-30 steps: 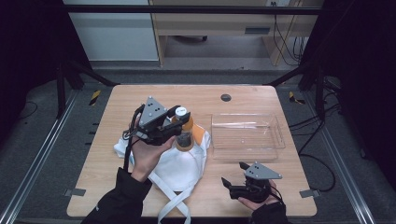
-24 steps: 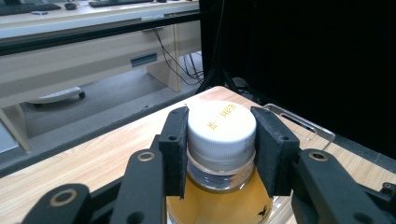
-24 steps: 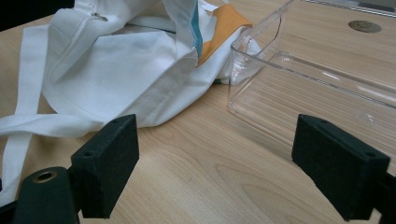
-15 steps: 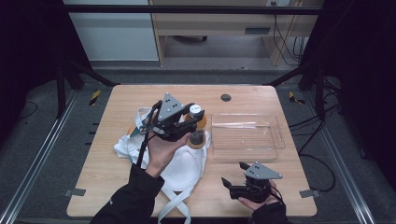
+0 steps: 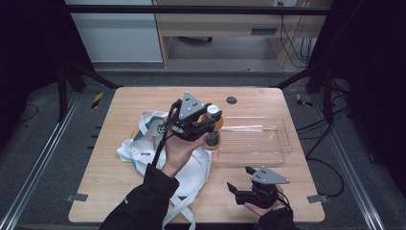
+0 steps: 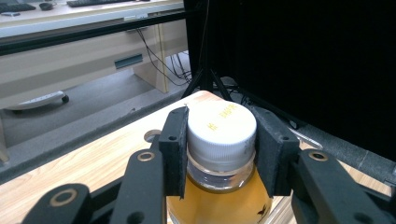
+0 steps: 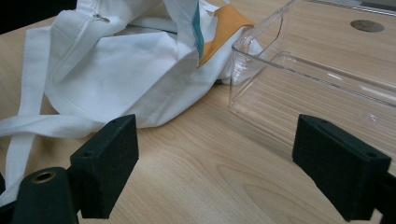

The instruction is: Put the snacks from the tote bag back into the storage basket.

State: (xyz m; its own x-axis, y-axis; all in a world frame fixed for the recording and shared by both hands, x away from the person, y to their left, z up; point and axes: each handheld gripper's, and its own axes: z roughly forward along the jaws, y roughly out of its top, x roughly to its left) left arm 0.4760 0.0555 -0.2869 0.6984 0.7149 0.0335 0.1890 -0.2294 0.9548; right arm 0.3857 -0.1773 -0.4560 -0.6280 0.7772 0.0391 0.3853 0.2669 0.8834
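Lifted and carried toward three o'clock since a second ago, the bottle of orange drink (image 5: pixel 213 125) now hangs above the table between the white tote bag (image 5: pixel 143 152) and the clear plastic tray (image 5: pixel 253 143), where earlier it sat low against the bag. It stands upright, and its white screw cap (image 6: pixel 222 125) is clamped at the neck between the two black jaws of the left gripper (image 5: pixel 207 125), one pad pressed to each side of the cap. The amber liquid fills the bottle up to the shoulder just under the cap.

At nine o'clock from the bottle, the tote bag lies crumpled on the wooden table (image 5: pixel 110 177), its straps trailing toward six o'clock; an orange patch (image 7: pixel 223 29) shows in its folds next to the tray's near corner. The tray rests at three o'clock from the bottle.

At five o'clock, near the table's front edge, the right gripper (image 5: pixel 235 189) rests low in the person's hand, jaws spread wide with nothing between them, pointing toward the bag.
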